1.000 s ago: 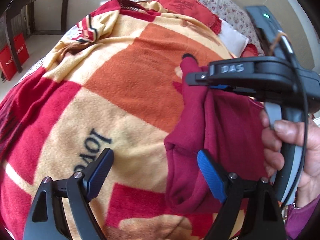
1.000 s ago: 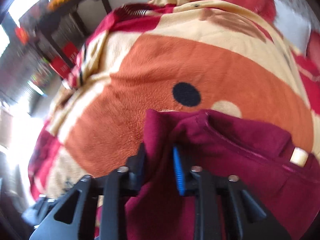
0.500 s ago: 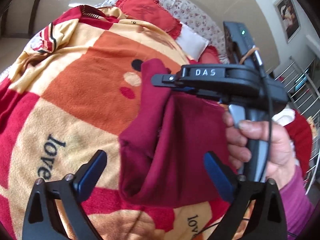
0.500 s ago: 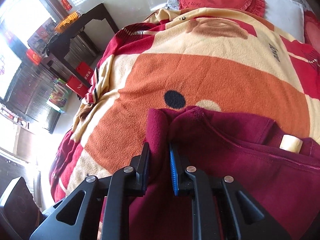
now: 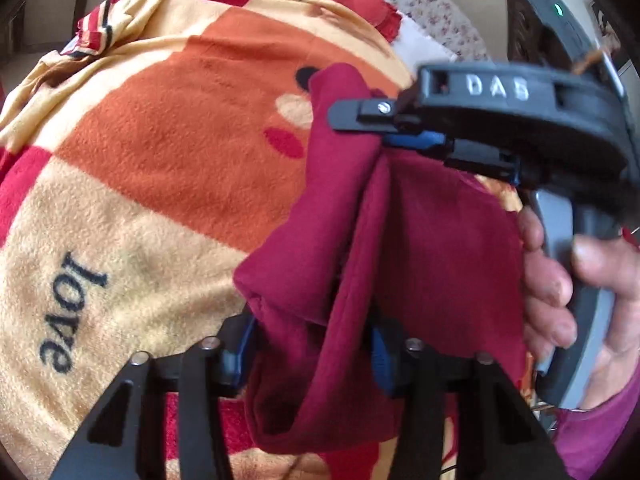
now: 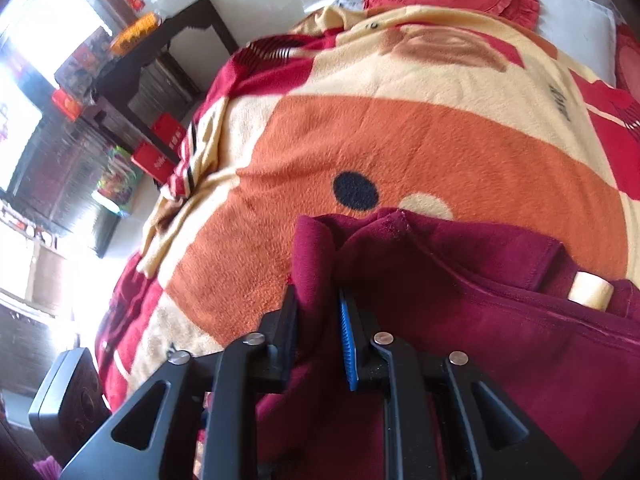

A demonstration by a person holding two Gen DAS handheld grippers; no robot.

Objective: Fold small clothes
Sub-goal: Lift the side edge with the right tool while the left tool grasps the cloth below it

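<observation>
Left wrist: both tongs [image 5: 312, 348] on maroon garment [image 5: 420, 240]

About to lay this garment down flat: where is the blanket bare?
Bare: the blanket's orange and cream panels, around the "love" lettering. Crowded: the red garment hanging between left gripper and right gripper.

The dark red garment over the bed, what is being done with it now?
A person holds the dark red garment up above the patterned blanket with two hand-held tongs. The right tongs are shut on its upper edge. The left tongs have just been closing around a lower fold, which sits between the pads. The fold is not yet laid.
</observation>
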